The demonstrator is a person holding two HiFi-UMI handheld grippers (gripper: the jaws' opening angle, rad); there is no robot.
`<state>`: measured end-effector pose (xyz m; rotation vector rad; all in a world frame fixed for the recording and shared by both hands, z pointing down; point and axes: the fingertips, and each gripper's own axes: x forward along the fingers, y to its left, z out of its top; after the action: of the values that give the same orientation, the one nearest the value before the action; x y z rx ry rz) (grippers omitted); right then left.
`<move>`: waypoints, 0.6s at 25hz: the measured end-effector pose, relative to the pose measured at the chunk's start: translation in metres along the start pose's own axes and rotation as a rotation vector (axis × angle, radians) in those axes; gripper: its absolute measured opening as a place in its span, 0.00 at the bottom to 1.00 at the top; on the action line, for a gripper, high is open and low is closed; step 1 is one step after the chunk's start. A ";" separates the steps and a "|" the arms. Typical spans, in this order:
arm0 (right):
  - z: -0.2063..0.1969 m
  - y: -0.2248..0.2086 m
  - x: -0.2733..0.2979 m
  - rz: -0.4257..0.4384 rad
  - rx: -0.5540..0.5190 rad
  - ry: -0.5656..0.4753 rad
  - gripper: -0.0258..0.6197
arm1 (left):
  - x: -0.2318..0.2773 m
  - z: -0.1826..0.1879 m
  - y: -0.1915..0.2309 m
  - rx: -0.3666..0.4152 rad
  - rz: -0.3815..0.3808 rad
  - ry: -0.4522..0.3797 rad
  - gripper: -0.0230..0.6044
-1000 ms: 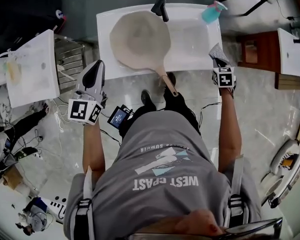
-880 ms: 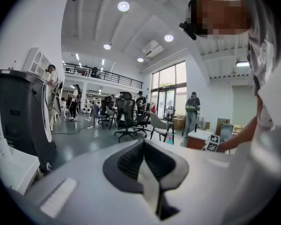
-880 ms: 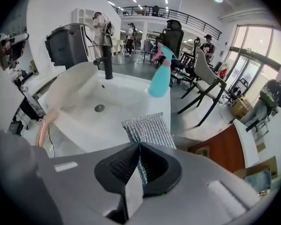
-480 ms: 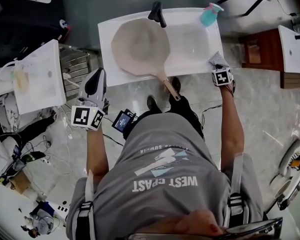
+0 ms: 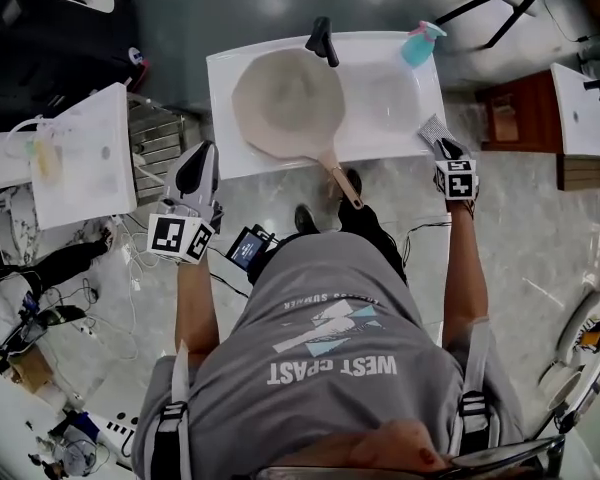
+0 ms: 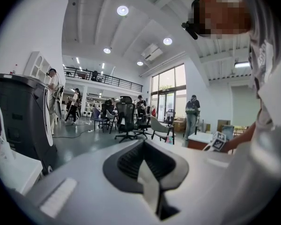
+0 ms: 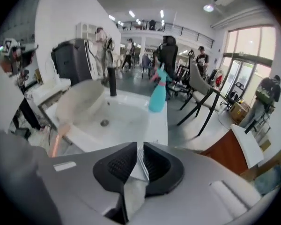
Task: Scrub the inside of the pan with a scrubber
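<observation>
A beige pan [image 5: 288, 100] lies in the left half of the white sink [image 5: 382, 140], with its wooden handle [image 5: 339, 179] sticking out over the front rim. My right gripper [image 5: 438, 144] hovers at the sink's front right corner, shut on a thin grey mesh scrubber [image 5: 431, 128]. Its jaws have just been opening, and the scrubber [image 7: 143, 162] still sits pinched between them. The right gripper view looks down over the pan [image 7: 79, 104]. My left gripper [image 5: 201, 154] is shut and holds nothing, left of the sink and away from the pan.
A black faucet [image 5: 322, 36] stands at the sink's back edge, with a teal spray bottle [image 5: 420, 43] at the back right corner. A white table [image 5: 75, 158] stands to the left, a wooden cabinet [image 5: 515, 118] to the right. Cables lie on the floor.
The right gripper with the scrubber edged toward the sink and came back a little. The left gripper and the pan have stayed put.
</observation>
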<state>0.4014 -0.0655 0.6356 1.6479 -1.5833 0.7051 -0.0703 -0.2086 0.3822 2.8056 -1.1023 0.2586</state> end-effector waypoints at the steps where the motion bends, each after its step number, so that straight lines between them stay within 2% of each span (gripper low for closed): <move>1: 0.026 0.003 -0.025 0.004 0.037 -0.098 0.08 | -0.003 0.003 0.000 -0.001 0.000 -0.007 0.04; 2: 0.055 0.008 -0.053 0.017 0.070 -0.209 0.04 | -0.006 0.007 -0.001 -0.001 0.001 -0.015 0.04; 4: 0.117 0.023 -0.117 0.056 0.108 -0.442 0.04 | -0.012 0.015 -0.002 -0.001 0.000 -0.035 0.04; 7: 0.189 0.050 -0.207 0.094 0.089 -0.706 0.04 | -0.020 0.023 -0.006 0.004 -0.009 -0.066 0.04; 10: 0.225 0.081 -0.267 0.112 0.031 -0.824 0.04 | -0.028 0.028 -0.011 0.006 -0.018 -0.088 0.04; 15: 0.235 0.127 -0.306 0.142 -0.047 -0.854 0.04 | -0.047 0.034 -0.018 0.003 -0.025 -0.126 0.04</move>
<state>0.2245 -0.0710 0.2700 1.9356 -2.2853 -0.0153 -0.0883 -0.1700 0.3384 2.8714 -1.0905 0.0822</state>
